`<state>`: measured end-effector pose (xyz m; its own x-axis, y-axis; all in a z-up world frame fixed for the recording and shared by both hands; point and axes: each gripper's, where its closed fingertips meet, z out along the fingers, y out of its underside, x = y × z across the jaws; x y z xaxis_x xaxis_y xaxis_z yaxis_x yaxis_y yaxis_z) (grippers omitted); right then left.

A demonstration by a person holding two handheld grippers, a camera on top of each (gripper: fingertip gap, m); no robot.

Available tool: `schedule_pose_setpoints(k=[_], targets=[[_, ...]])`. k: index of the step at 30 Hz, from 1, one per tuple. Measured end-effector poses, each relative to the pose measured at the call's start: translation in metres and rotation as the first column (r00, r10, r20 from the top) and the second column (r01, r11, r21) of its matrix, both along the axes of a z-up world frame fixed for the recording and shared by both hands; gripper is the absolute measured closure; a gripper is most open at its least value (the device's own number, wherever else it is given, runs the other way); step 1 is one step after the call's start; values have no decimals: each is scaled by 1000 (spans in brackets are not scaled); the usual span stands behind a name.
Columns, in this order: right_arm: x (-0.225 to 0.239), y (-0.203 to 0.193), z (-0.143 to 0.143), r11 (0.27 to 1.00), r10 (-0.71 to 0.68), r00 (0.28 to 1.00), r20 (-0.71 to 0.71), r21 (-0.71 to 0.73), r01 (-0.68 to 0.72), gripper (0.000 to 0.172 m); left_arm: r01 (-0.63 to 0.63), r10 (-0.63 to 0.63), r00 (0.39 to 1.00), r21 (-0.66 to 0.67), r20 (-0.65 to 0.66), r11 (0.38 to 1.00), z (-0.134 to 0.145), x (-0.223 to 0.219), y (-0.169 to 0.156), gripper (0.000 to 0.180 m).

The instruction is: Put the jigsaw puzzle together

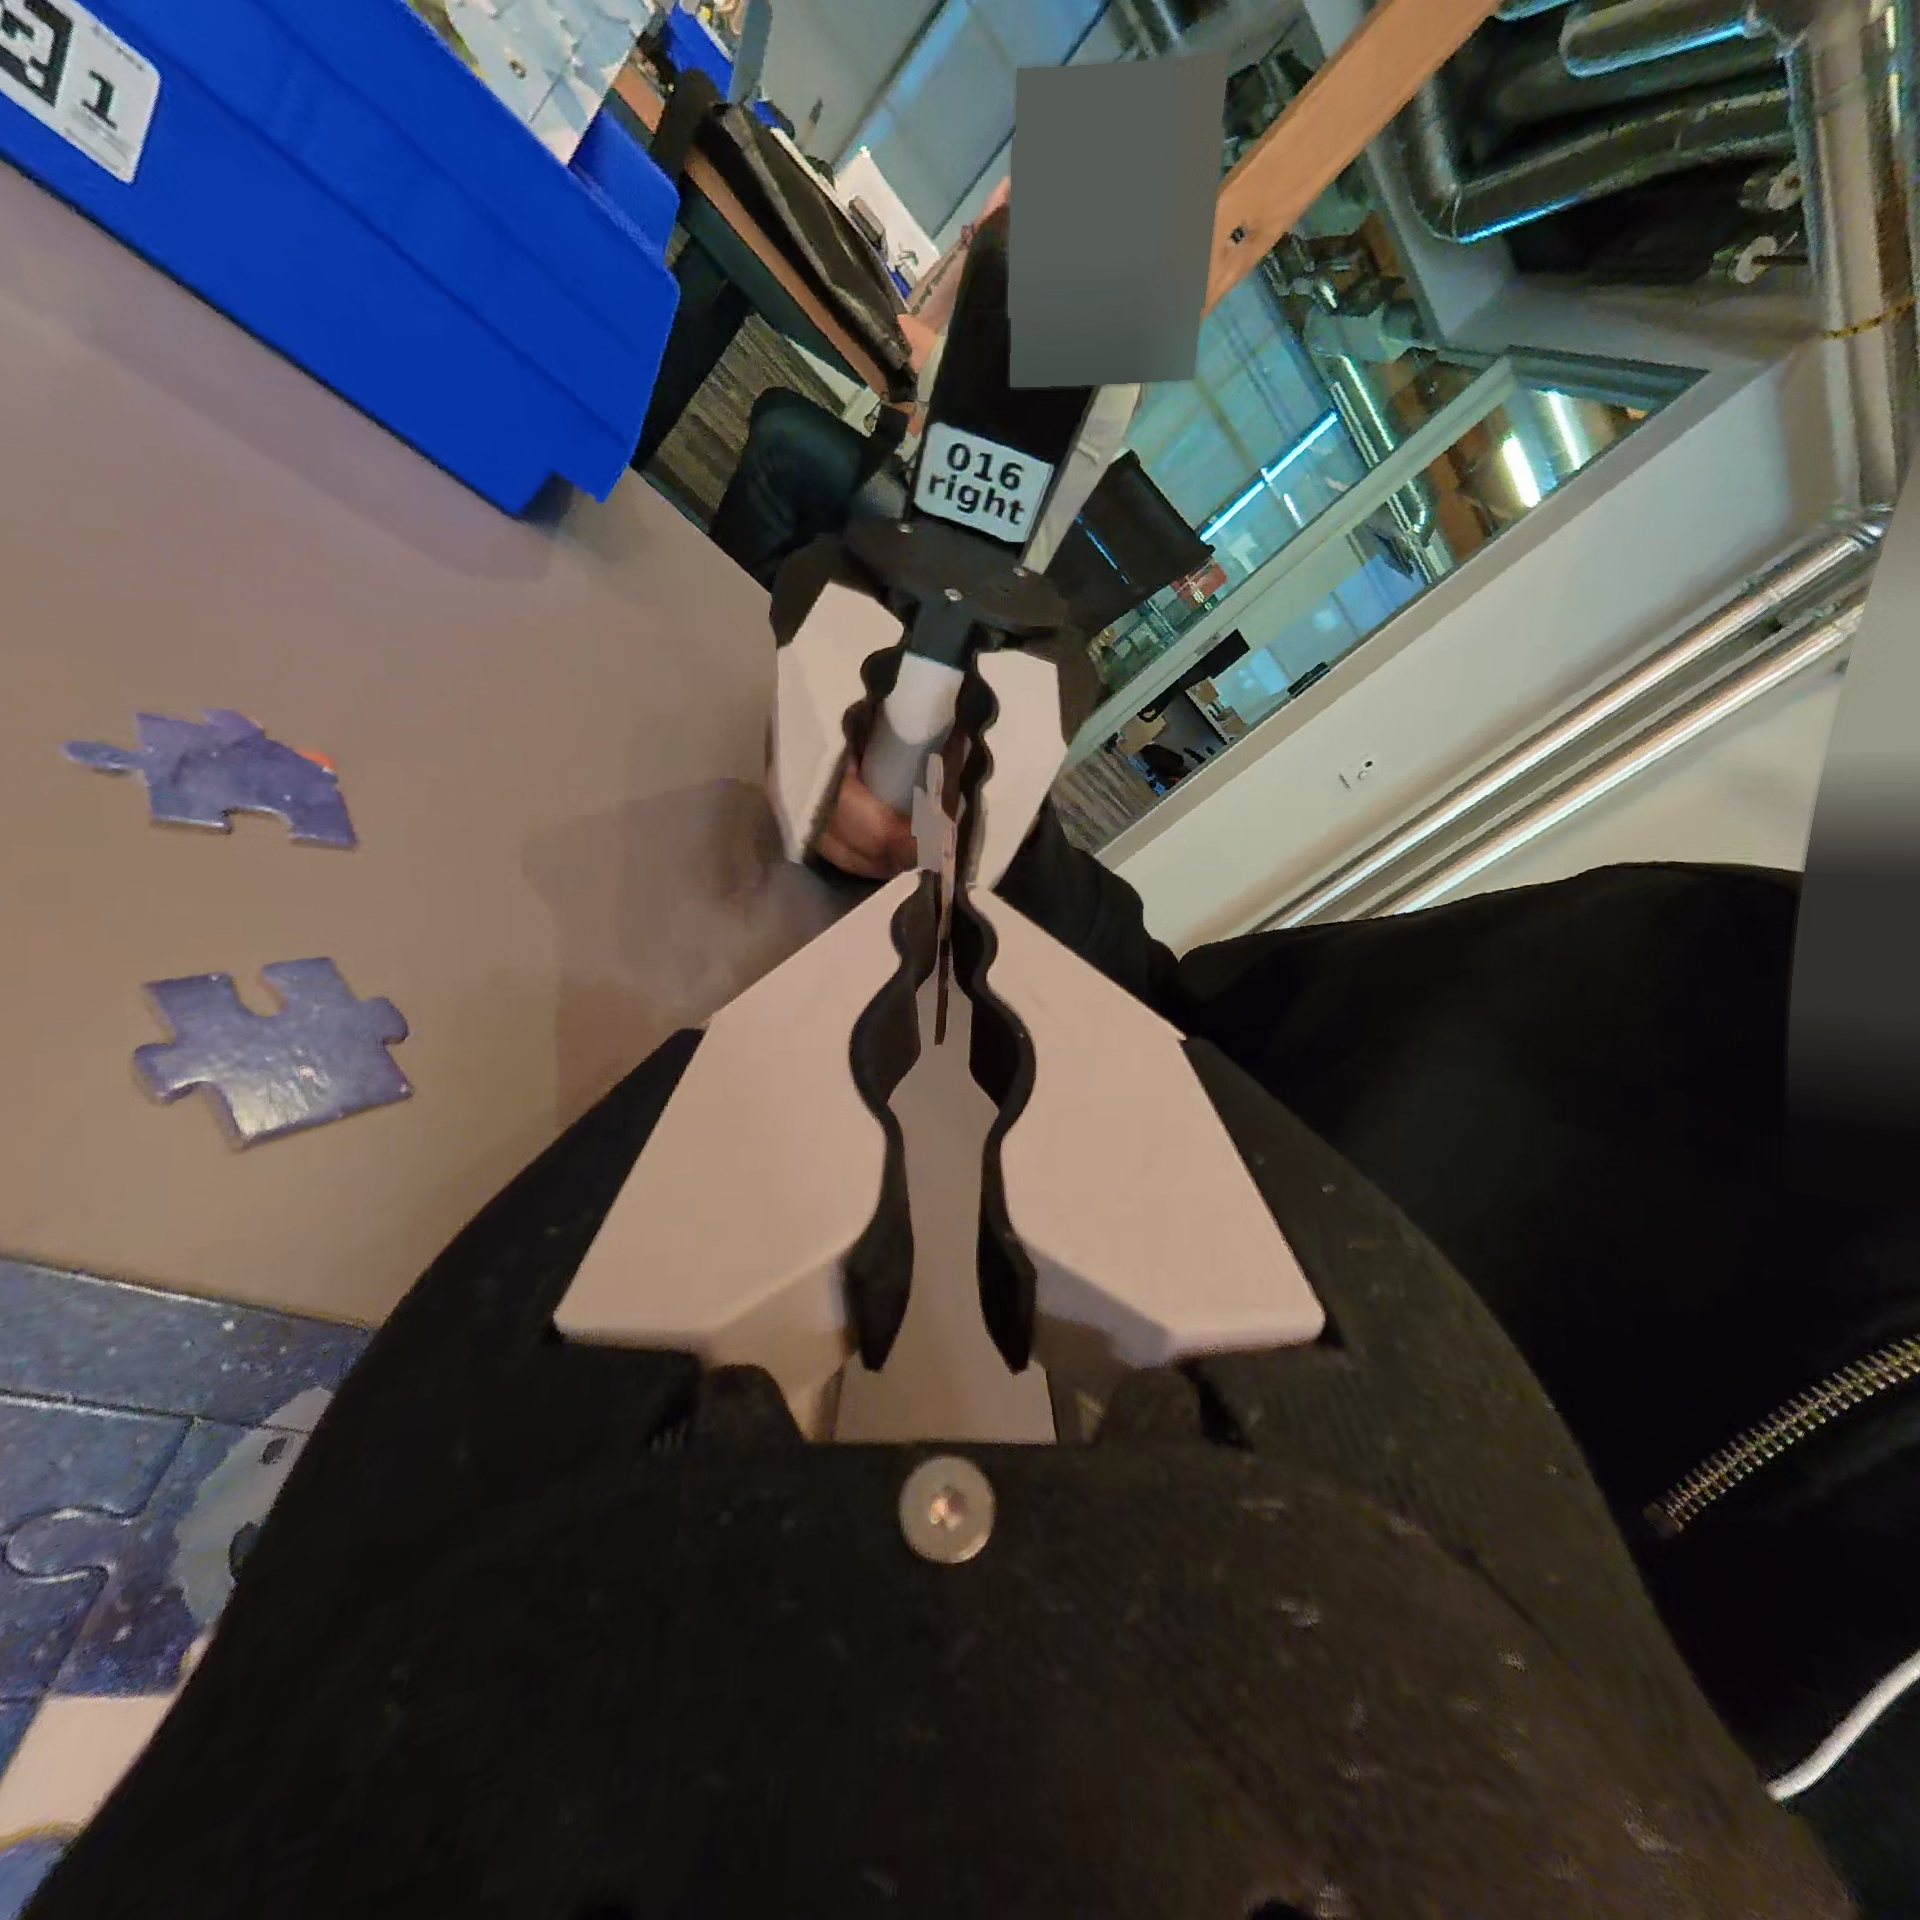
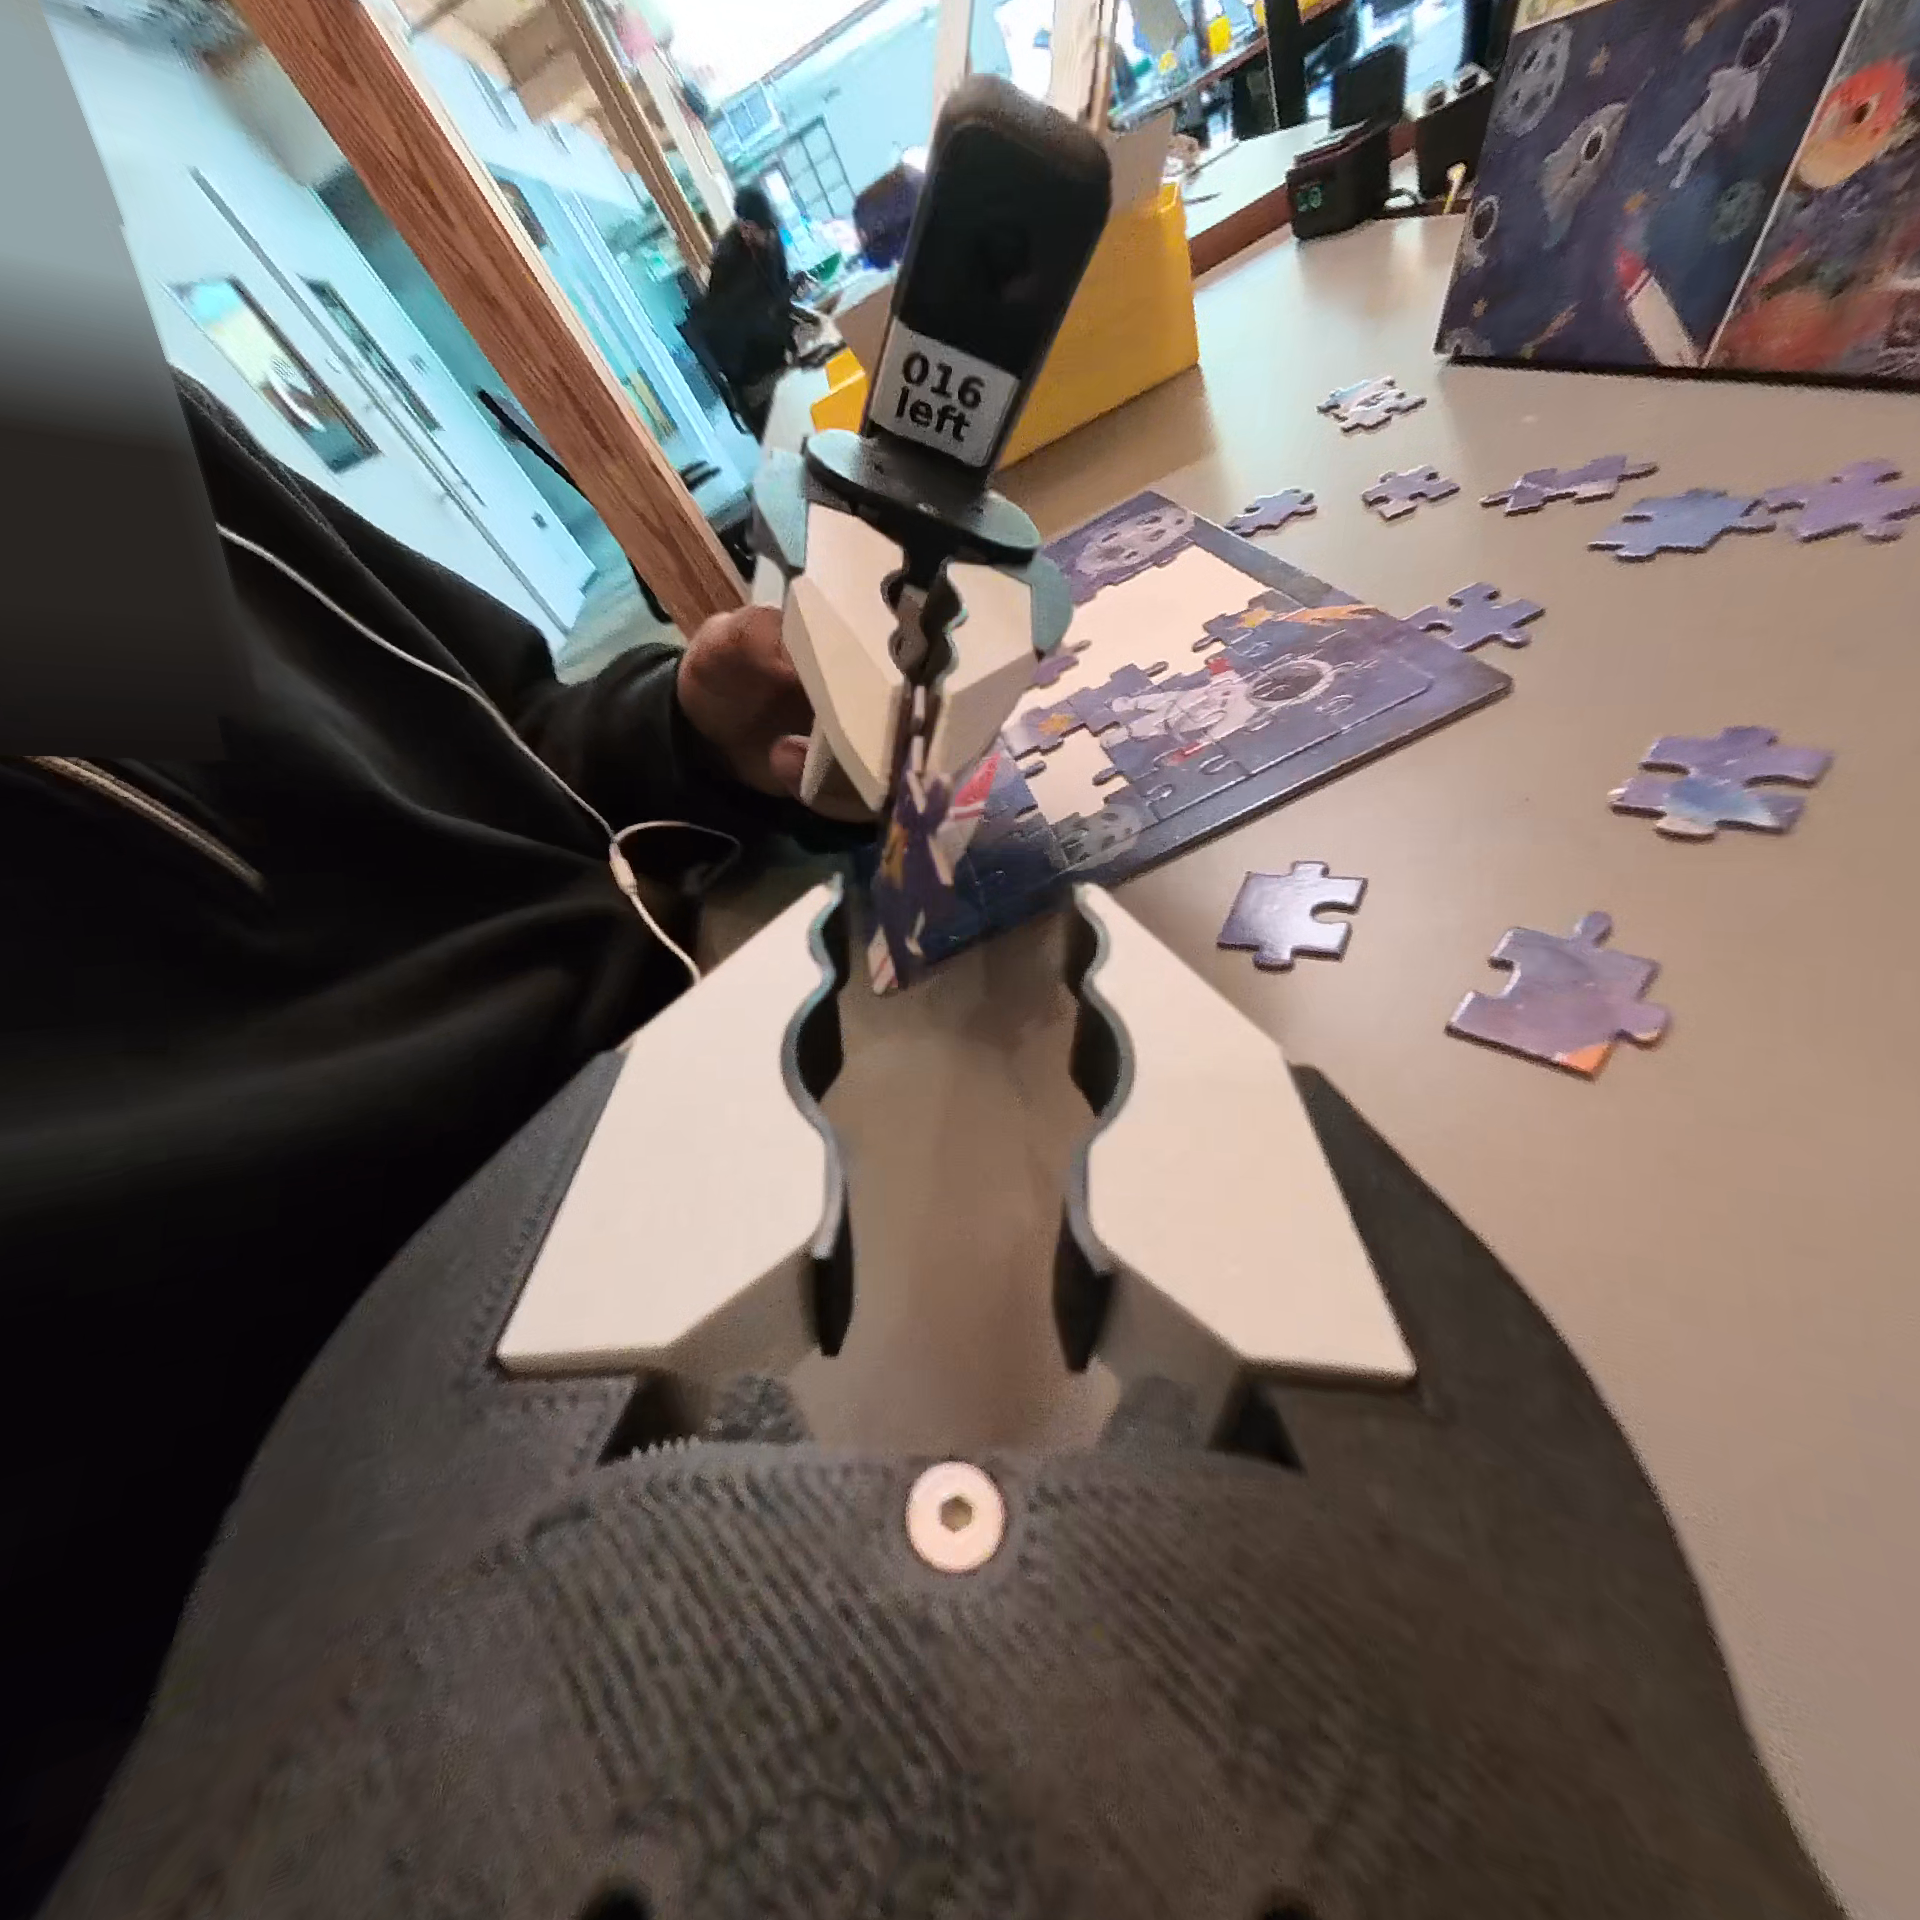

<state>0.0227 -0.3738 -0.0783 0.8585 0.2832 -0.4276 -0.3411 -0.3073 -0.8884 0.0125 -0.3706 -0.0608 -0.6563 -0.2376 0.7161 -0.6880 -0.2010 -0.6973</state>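
Puzzle piece is pinched edge-on in the left gripper, held up w/ its lower end between the right gripper's spread, non-touching jaws. Grip's thin, so prob it twists or drops onto the table by the half-built puzzle.

Each camera sits just behind its own fingers, looking forward along them, close above the table. The two face each other over the half-built puzzle. The left wrist view, tilted, looks away from the puzzle toward the room's windows; the right wrist view looks across it. Both share one upright puzzle piece between them.
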Motion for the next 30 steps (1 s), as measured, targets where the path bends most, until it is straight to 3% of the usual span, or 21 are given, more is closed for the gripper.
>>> schedule_pose_setpoints(k=[4,6,15,21,23,25,28,30], targets=[[-4,-3,4,999,33,999,-21,25,-33,166,-27,26,999,44,25,999,-2,2,1,180],[-2,-4,5,999,28,999,-28,26,-27,171,-53,50,998,85,43,995,-5,5,3,180],[11,-2,0,999,-41,997,-67,-12,41,172,-190,126,966,289,227,938,-11,12,2,180],[11,-6,8,999,9,974,-227,36,-1,172,-253,113,913,327,392,910,0,8,-5,180],[12,-7,10,999,21,962,-273,49,-8,172,-311,117,880,373,460,874,0,10,-5,180],[15,-6,9,999,3,955,-295,43,10,172,-397,121,846,460,520,794,-7,17,0,179],[19,-3,4,999,-36,954,-297,14,42,172,-447,170,852,520,495,728,-18,26,4,180],[17,-7,15,997,5,944,-331,76,21,172,-400,196,884,471,423,786,-18,25,3,180]])
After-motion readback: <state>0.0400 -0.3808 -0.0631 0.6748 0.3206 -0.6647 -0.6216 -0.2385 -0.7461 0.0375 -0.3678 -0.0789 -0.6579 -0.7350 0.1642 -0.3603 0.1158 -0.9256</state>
